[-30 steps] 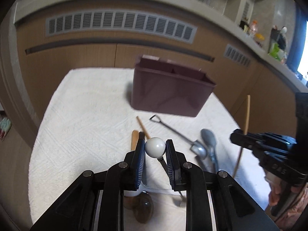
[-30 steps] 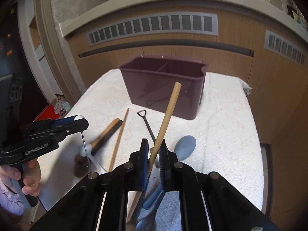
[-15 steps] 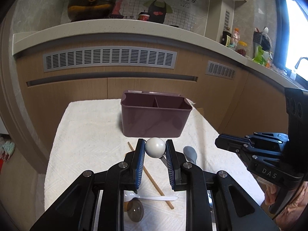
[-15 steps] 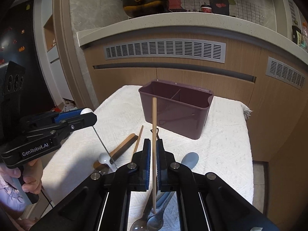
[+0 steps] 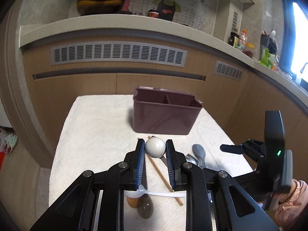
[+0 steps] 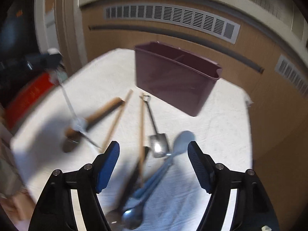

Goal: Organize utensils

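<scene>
The left gripper (image 5: pixel 155 160) is squeezed on the round white ball end of a thin metal stick (image 5: pixel 155 147), held up in the air. Ahead of it stands the purple plastic box with two parts (image 5: pixel 165 115) on the white cloth (image 5: pixel 92 134). I think the stick should go high over the box, point down, then slide in slowly.

The right gripper (image 6: pixel 153 163) is opening its jaws, and nothing sits between them. Just under it lie a thin wooden chopstick (image 6: pixel 142 130), a small silver shovel spoon (image 6: pixel 157 144) and a grey-blue plastic spoon (image 6: pixel 181 140).

Only the right view, though blurry, shows the stick hanging down from the ball. Only the left view shows the box's divider clearly.
</scene>
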### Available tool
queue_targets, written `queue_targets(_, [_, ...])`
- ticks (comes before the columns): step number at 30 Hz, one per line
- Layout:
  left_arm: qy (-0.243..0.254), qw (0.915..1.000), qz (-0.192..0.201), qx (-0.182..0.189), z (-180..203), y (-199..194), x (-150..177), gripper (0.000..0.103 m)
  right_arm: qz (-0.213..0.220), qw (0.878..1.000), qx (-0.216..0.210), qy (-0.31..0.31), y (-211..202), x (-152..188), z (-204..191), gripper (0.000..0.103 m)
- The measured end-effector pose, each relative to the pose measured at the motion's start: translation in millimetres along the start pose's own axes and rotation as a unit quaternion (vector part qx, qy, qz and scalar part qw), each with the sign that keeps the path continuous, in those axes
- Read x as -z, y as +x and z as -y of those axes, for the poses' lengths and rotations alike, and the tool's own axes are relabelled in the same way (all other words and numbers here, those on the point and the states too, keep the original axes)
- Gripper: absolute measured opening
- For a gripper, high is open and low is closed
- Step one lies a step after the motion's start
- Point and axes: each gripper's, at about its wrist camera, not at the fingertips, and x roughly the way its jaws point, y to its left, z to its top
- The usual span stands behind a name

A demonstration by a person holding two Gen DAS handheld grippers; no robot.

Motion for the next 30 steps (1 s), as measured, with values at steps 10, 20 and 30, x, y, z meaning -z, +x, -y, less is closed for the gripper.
queue_targets(10, [-0.015,0.9998,0.004,-0.011,-23.4,4.8,3.9,0.023,0.022,0.998,-0.027,0.044,13.7,-13.3,24.8,0.102])
queue_targets(20, [-0.022,0.9997,-0.003,-0.002,-35.9,12.0,0.2,0.023,-0.059,0.997,-0.047,-0.026,77.4,-35.6,22.4,0.022])
queue_targets(30, [-0.023,0.9996,-0.019,-0.003,-39.6,23.7,-2.8,0.023,-0.089,0.990,-0.111,0.003,130.0,-53.4,20.1,0.021])
